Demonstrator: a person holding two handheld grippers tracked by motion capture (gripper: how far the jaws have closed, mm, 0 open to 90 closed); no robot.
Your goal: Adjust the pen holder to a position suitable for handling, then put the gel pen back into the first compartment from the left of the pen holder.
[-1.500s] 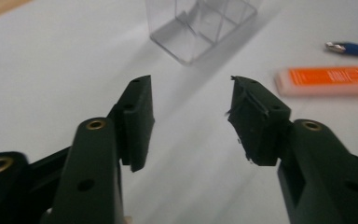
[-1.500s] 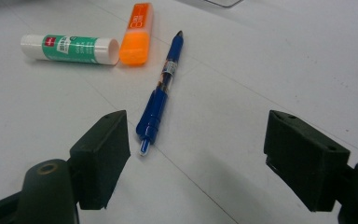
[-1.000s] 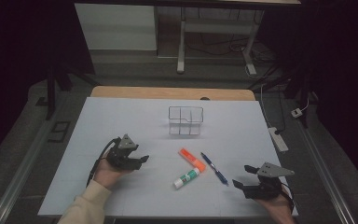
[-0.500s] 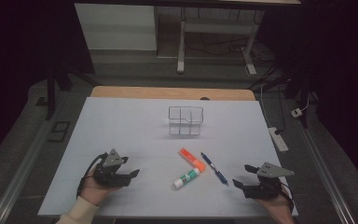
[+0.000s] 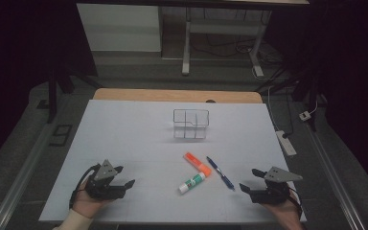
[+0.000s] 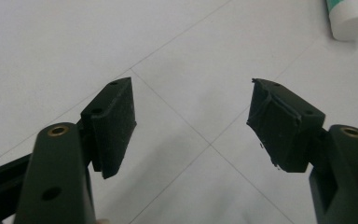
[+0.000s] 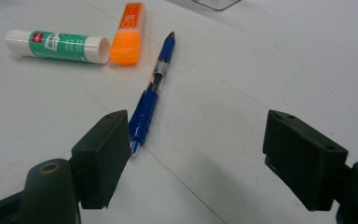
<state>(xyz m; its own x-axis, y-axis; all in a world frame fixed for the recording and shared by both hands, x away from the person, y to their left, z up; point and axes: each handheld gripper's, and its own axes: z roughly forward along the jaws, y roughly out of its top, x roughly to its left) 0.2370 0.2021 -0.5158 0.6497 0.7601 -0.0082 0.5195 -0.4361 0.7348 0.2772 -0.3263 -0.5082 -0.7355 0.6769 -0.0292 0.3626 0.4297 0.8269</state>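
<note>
Two claws parked low at the near edge of the white bench (image 5: 124, 139), both empty. Left claw (image 5: 124, 178) down at the near-left, held in a hand (image 5: 84, 203), jaws spread wide and just been opening a bit more, nothing but bare bench between the pads (image 6: 116, 119). Right claw (image 5: 247, 188) at the near-right, also spread wide, nothing pinched. Three bits of stationery lying between them, closer to the right one: blue pen (image 5: 220, 173) flat on the bench, near tip just beside the right claw's left pad (image 7: 105, 154) in the right gripper view but not touching as far as can be told. Orange highlighter (image 5: 197, 163) just left of the pen, and green-and-white glue stick (image 5: 192, 182) with one end right up against the highlighter's near end. Farther back, clear divided organizer (image 5: 190, 124) standing upright mid-bench, well apart from everything else. Glue stick's white end (image 6: 349, 18) also peeking into the top corner of the left gripper view.
</note>
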